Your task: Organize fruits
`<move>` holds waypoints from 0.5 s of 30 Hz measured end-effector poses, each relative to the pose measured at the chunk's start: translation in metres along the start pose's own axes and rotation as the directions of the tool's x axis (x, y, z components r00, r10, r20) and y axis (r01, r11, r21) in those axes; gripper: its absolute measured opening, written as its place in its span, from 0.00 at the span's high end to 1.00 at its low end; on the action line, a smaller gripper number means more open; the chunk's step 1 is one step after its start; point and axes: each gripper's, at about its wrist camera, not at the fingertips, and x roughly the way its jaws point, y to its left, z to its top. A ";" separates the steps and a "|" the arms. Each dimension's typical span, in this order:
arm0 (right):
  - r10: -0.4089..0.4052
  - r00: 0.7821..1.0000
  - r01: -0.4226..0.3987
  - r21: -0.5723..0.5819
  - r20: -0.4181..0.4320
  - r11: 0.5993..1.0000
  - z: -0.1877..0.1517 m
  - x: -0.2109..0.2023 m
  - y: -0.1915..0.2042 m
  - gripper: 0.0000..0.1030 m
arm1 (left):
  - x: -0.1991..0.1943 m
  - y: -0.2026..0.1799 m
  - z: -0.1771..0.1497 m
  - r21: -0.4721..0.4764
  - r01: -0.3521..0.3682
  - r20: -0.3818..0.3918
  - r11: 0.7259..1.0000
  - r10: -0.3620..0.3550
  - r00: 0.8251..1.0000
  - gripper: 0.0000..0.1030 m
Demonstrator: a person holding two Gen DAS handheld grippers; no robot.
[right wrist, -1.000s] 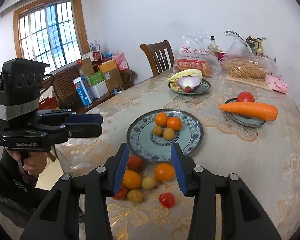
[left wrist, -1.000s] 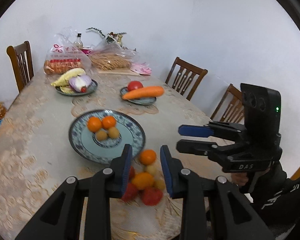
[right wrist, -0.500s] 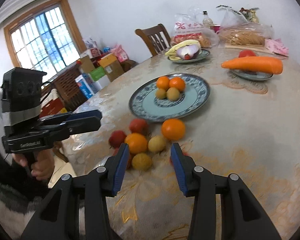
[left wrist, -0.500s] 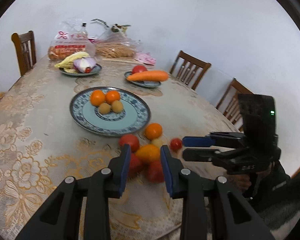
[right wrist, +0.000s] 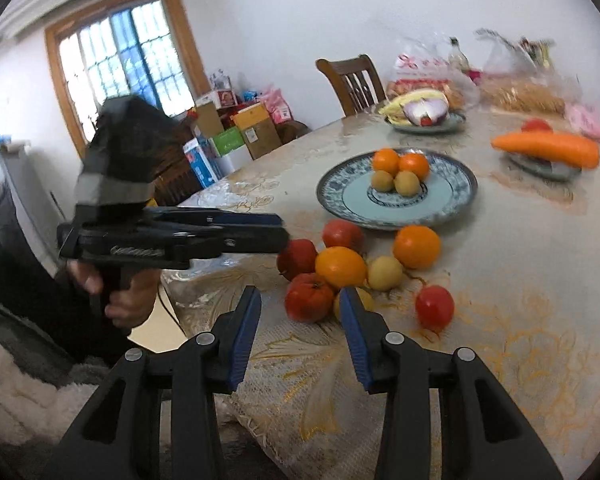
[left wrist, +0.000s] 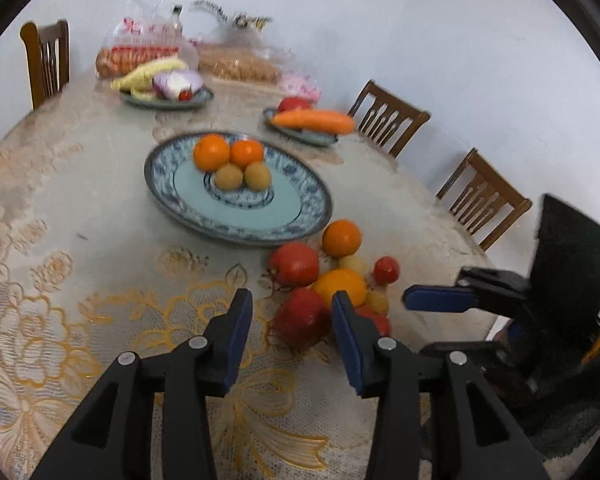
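Note:
A pile of loose fruit lies near the table's front edge: red tomatoes [left wrist: 295,264], oranges [left wrist: 341,238] and small yellow fruits [right wrist: 385,273]. A blue patterned plate [left wrist: 300,222] behind it holds two oranges and two brown fruits [left wrist: 229,177]. My left gripper [left wrist: 292,320] is open and empty, just short of a red tomato [left wrist: 302,316]. My right gripper [right wrist: 300,312] is open and empty, close before a red tomato [right wrist: 310,300]. Each gripper shows in the other's view, the right one [left wrist: 440,299] and the left one [right wrist: 236,232].
A small plate with a carrot [left wrist: 314,121] and a tomato stands at the back right. Another plate [left wrist: 162,100] with corn and an onion stands at the back, with plastic bags [left wrist: 140,50] behind. Wooden chairs [left wrist: 388,118] line the table. Boxes [right wrist: 236,132] stand by a window.
Both grippers have moved closer and lower toward the loose fruit pile. Both stay open and empty.

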 end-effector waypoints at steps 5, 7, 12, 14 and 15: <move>-0.082 0.996 0.080 -0.106 -0.015 0.991 0.003 0.013 0.013 0.58 | 0.005 0.002 -0.002 -0.015 0.032 -0.024 0.999 -0.032 0.999 0.57; -0.102 0.994 0.096 -0.151 -0.030 0.984 0.001 0.019 0.018 0.58 | 0.006 0.003 -0.002 -0.021 0.018 -0.027 1.000 -0.019 0.999 0.66; -0.142 0.989 0.131 -0.205 -0.040 0.970 0.002 0.031 0.022 0.61 | 0.000 0.008 -0.005 -0.052 -0.002 -0.008 0.999 0.001 1.000 0.67; -0.164 0.986 0.152 -0.221 -0.038 0.963 0.002 0.034 0.023 0.69 | -0.003 0.012 -0.007 -0.070 -0.003 0.004 0.998 0.003 1.000 0.67; -0.170 0.985 0.158 -0.235 -0.035 0.959 0.002 0.034 0.024 0.69 | -0.005 0.014 -0.008 -0.078 -0.001 0.010 0.997 0.002 1.000 0.67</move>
